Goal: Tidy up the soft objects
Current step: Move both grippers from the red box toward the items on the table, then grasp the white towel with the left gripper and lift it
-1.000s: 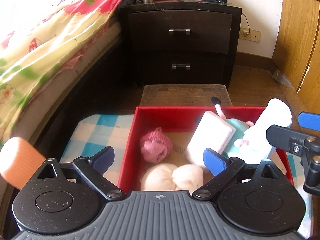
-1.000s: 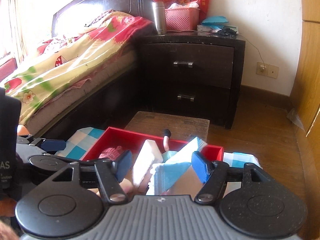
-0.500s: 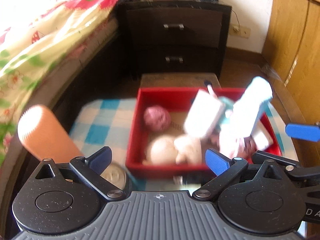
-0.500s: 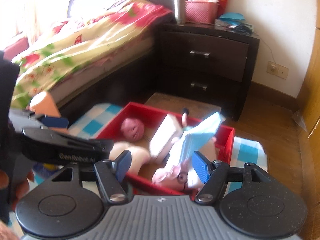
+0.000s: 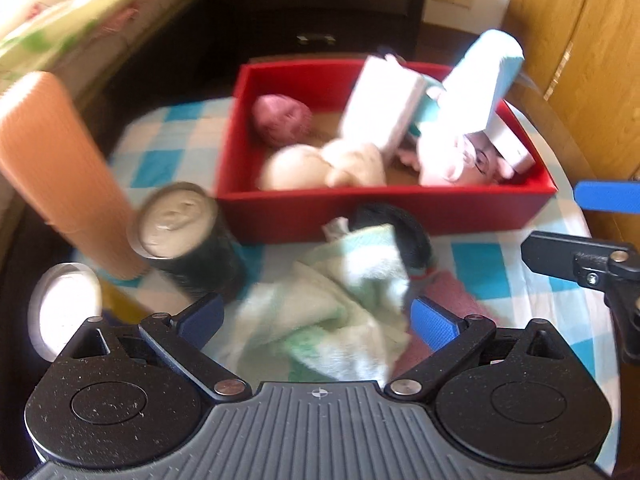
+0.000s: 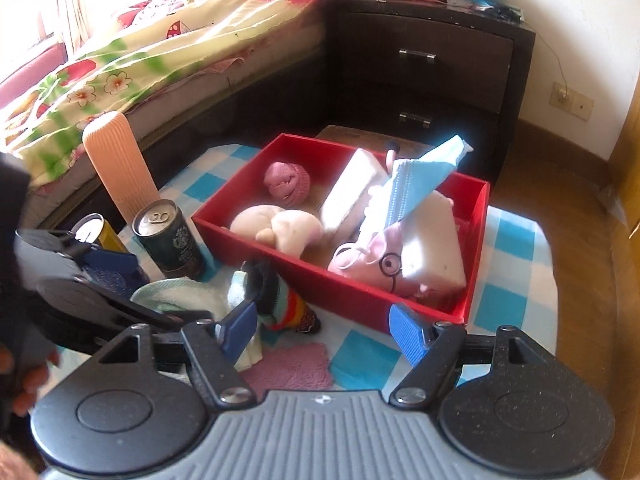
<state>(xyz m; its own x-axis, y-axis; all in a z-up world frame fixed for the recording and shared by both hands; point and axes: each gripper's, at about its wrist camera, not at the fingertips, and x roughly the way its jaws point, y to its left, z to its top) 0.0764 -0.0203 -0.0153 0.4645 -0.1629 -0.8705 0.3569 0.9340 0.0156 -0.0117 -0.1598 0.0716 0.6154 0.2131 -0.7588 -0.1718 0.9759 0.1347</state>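
A red box point(image 5: 384, 208) point(image 6: 360, 292) on the checked cloth holds a pink yarn ball point(image 6: 287, 181), a cream plush point(image 6: 276, 226), white sponges point(image 6: 348, 196), a blue mask point(image 6: 420, 178) and a pink pig toy point(image 6: 372, 264). In front of it lie a green-white towel point(image 5: 336, 308) point(image 6: 176, 300), a striped sock with a black cuff point(image 6: 280, 300) point(image 5: 396, 232) and a pink cloth point(image 6: 288, 368). My left gripper point(image 5: 316, 320) is open just above the towel. My right gripper point(image 6: 320, 330) is open and empty, over the sock and pink cloth.
An orange ribbed cylinder point(image 5: 60, 176) point(image 6: 118, 168), a dark can point(image 5: 184, 236) point(image 6: 168, 240) and a yellow can point(image 6: 94, 232) stand left of the box. A bed point(image 6: 140, 52) lies on the left, a dark nightstand point(image 6: 424, 64) behind, a wooden wardrobe point(image 5: 576, 40) at right.
Both grippers have pulled back and tilted down from the box toward the near cloth. The towel, sock, pink cloth and cans have come into view. Both stay open.
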